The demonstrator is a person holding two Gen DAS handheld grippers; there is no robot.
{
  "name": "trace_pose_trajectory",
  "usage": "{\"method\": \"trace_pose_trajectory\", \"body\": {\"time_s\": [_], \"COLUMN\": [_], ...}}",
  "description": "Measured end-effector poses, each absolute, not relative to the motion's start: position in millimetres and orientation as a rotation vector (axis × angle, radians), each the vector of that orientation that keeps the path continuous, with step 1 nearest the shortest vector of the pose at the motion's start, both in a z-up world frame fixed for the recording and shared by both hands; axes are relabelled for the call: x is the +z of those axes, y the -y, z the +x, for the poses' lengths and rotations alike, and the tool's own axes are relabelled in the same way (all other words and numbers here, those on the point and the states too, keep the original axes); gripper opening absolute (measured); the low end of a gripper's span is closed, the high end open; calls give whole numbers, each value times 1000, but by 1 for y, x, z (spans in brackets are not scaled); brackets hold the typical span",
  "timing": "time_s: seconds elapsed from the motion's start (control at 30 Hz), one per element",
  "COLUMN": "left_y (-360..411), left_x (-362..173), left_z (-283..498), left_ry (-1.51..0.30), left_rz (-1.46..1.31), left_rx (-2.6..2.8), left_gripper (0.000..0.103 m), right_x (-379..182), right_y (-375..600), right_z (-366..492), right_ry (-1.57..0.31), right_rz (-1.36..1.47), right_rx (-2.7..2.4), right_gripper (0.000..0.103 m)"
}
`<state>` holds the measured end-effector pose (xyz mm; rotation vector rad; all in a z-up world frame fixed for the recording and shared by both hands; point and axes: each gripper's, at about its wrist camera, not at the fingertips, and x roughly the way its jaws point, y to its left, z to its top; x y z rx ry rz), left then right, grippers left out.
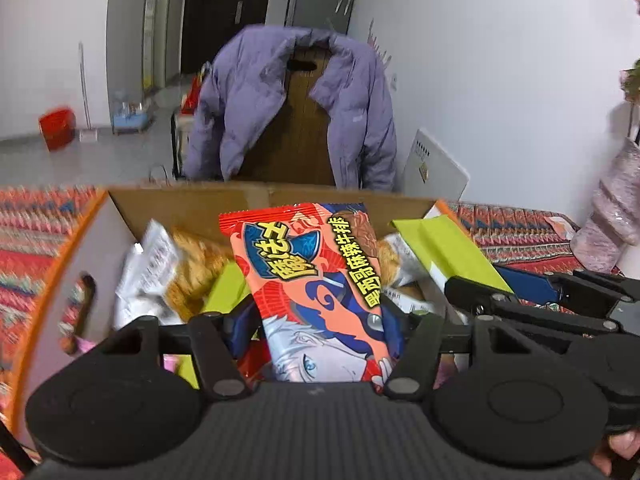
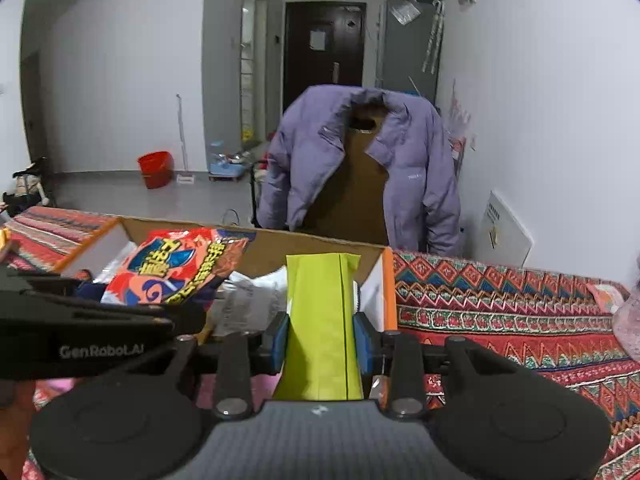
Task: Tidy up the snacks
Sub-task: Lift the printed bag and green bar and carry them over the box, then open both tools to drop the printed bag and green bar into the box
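My left gripper (image 1: 320, 332) is shut on a red snack packet (image 1: 312, 280) with a cartoon face and holds it upright over the open cardboard box (image 1: 192, 204). The packet also shows in the right wrist view (image 2: 176, 268). My right gripper (image 2: 322, 340) is shut on a lime-green packet (image 2: 320, 320), held upright at the box's right end; it also shows in the left wrist view (image 1: 452, 252). Inside the box lie a white-and-orange snack bag (image 1: 176, 272) and other packets.
The box (image 2: 312, 248) sits on a red patterned cloth (image 2: 500, 312). A wooden chair with a purple jacket (image 2: 360, 160) stands behind the table. A white board (image 2: 504, 228) leans on the right wall. A pink bag (image 1: 616, 216) is at far right.
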<state>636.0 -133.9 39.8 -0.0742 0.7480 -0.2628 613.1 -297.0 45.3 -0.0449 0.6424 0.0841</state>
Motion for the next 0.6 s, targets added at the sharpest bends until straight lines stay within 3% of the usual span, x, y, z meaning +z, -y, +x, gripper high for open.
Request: {"method": "trace_pose_trajectory", "body": {"time_s": [0.07,0.27,0.5,0.6], "left_y": [134,130,105,85], "left_x": [28,18,62,79], "left_z": [637,625,596,580], "left_ry": [-782,-754,-678,-660], "left_rz": [-81,-37,7,47], "left_rx": [-284,-330,-324,-268], "left_gripper": [64,74,79,79], "right_x": [37,37,78,97], "right_y": [297,306,301,299], "right_z": [617,612,587,567], "right_ry": [-656,-647,-596,-590], "right_rz": [-60,1,-33,-54], "right_rx": [73,80,103,119], "right_gripper": [34,50,56,67]}}
